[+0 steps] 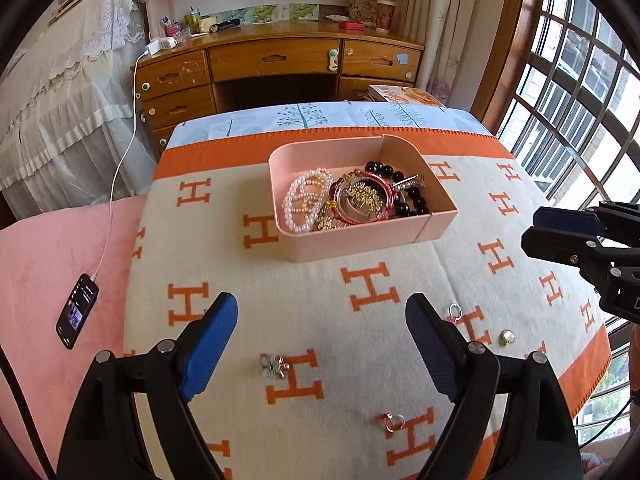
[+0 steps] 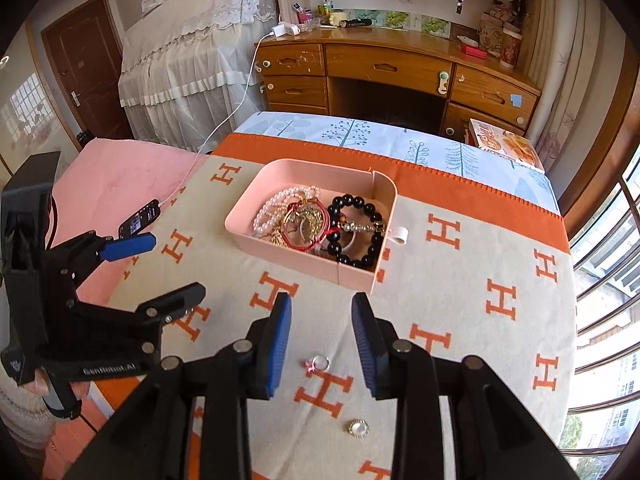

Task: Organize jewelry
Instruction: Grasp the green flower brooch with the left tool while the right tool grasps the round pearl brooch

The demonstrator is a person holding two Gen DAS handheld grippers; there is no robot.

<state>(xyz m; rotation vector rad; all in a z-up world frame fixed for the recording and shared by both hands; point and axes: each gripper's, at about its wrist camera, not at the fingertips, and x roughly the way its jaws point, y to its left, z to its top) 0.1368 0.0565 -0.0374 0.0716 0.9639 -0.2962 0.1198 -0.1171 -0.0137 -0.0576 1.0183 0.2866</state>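
Between my right gripper (image 2: 322, 340)'s part-open, empty jaws on the blanket (image 2: 460, 320) sits a tiny, light, slippery ring (image 2: 319, 363), so I'd pinch its band; left gripper (image 1: 320, 344) gapes empty.

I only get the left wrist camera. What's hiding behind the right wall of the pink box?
Observer: A small white loop lies on the blanket, just outside the pink box.
Operator: Is the other gripper holding something? I only see its side.
Observer: No. The right gripper has its jaws apart, with nothing between them.
Operator: Is the black bracelet a whole circle?
Observer: Yes. The black bead bracelet forms a closed loop inside the box.
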